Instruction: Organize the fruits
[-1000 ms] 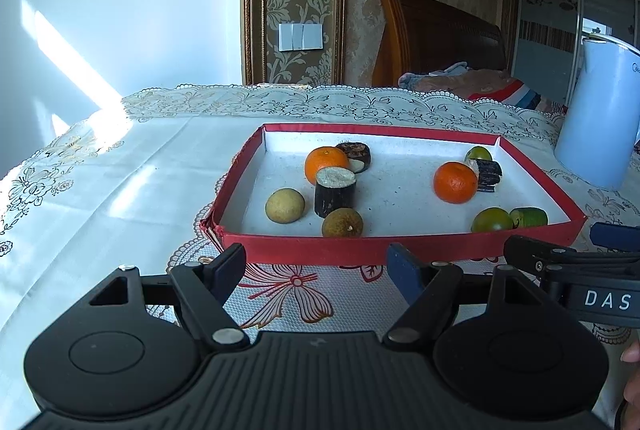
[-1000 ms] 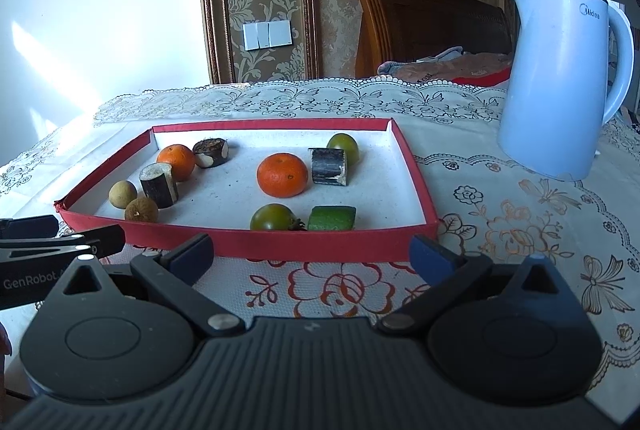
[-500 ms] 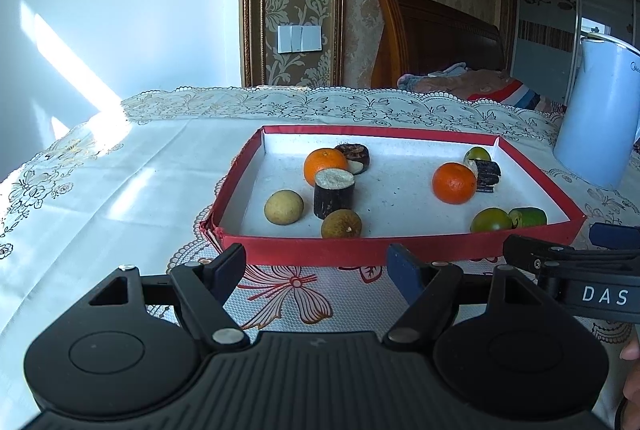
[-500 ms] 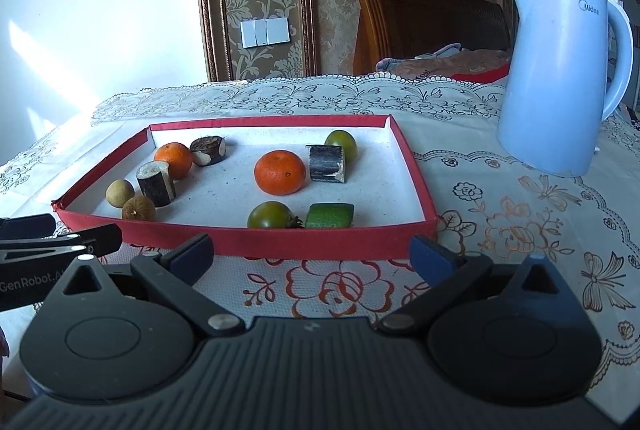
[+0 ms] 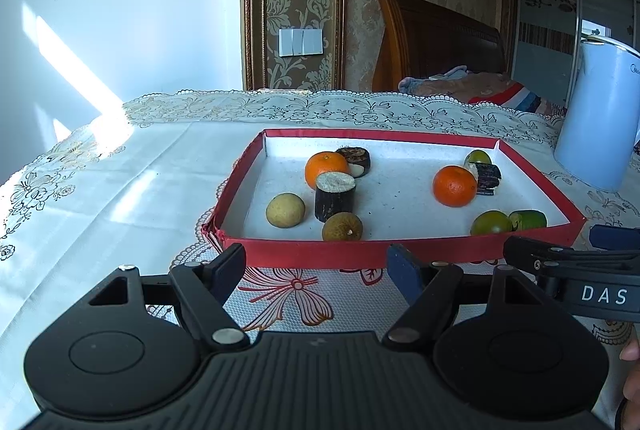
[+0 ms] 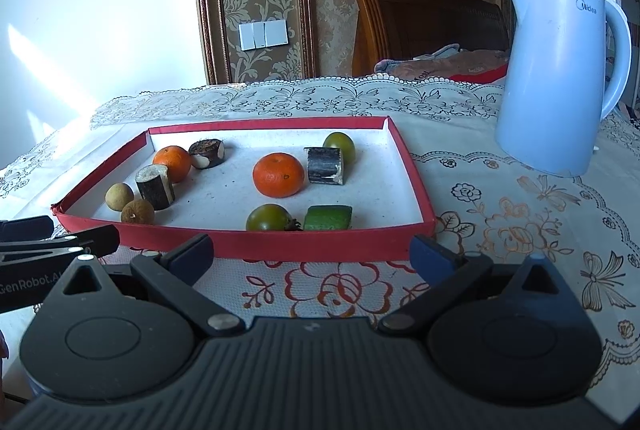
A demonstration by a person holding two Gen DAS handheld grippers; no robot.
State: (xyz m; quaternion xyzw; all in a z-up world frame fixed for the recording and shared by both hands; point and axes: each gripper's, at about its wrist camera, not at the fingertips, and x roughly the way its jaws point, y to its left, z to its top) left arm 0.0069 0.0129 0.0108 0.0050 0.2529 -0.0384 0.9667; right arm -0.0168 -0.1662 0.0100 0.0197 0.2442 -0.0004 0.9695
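A red-rimmed tray (image 5: 304,253) (image 6: 256,242) with a white floor holds the fruit. On its left lie an orange (image 5: 326,169), two dark cane pieces (image 5: 335,195), and two brown longans (image 5: 285,210) (image 5: 342,226). On its right lie an orange (image 6: 278,175), a dark cane piece (image 6: 325,165), two green fruits (image 6: 268,217) (image 6: 340,147) and a green block (image 6: 328,217). My left gripper (image 5: 318,266) is open and empty before the tray's near left rim. My right gripper (image 6: 310,254) is open and empty before the near right rim.
A light blue kettle (image 6: 556,78) stands on the lace tablecloth (image 6: 520,214) right of the tray; it also shows in the left wrist view (image 5: 600,118). A wooden chair back (image 6: 420,26) and a wall stand behind the table. The table's left edge (image 5: 24,182) is sunlit.
Both grippers have drifted very slightly; the tray and fruit have not moved. Both stay open.
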